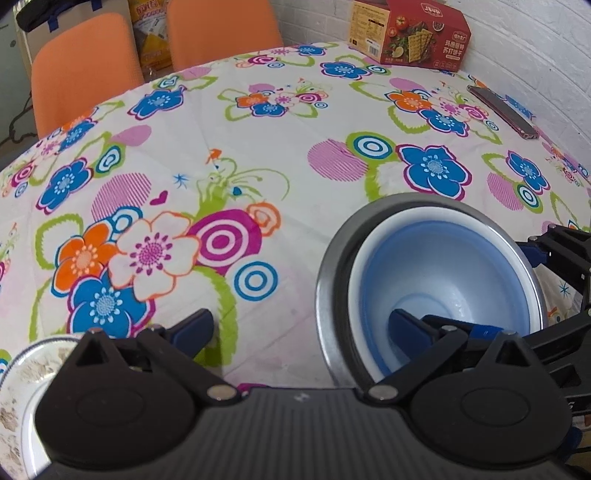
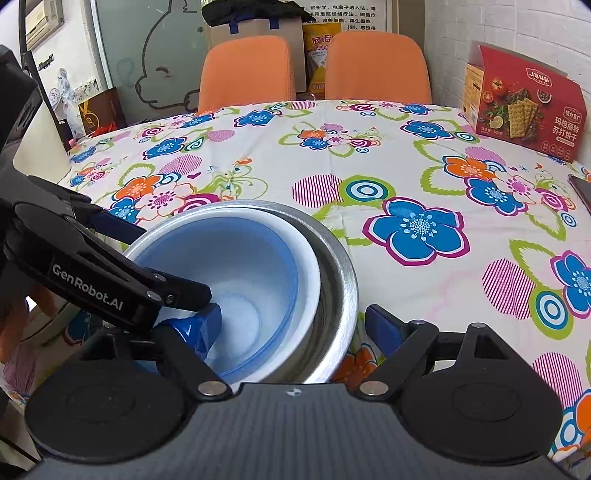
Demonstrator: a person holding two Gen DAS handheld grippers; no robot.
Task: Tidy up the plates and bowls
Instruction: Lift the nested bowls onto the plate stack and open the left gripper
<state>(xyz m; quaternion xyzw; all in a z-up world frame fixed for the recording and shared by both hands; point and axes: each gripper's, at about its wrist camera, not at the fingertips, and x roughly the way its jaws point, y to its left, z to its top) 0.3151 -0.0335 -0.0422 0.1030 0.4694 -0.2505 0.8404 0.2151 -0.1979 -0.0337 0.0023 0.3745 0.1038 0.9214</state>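
Three bowls sit nested on the flowered tablecloth: a metal bowl (image 1: 328,280) (image 2: 340,273) outermost, a white bowl (image 1: 369,251) (image 2: 310,258) in it, and a blue bowl (image 1: 443,258) (image 2: 240,258) innermost. My left gripper (image 1: 299,325) (image 2: 170,262) is open and straddles the stack's left rim, with one finger inside the blue bowl and one outside. My right gripper (image 2: 295,325) is also open and straddles the near-right rim, its left pad low against the blue bowl's inner wall; its fingers (image 1: 565,251) show at the right edge. A patterned plate (image 1: 22,369) lies at the lower left.
A red cracker box (image 1: 410,33) (image 2: 524,107) stands at the far right by the brick wall. A phone (image 1: 502,110) (image 2: 581,188) lies near the right edge. Two orange chairs (image 1: 85,70) (image 2: 247,74) stand behind the table. A person's hand shows at the left in the right wrist view.
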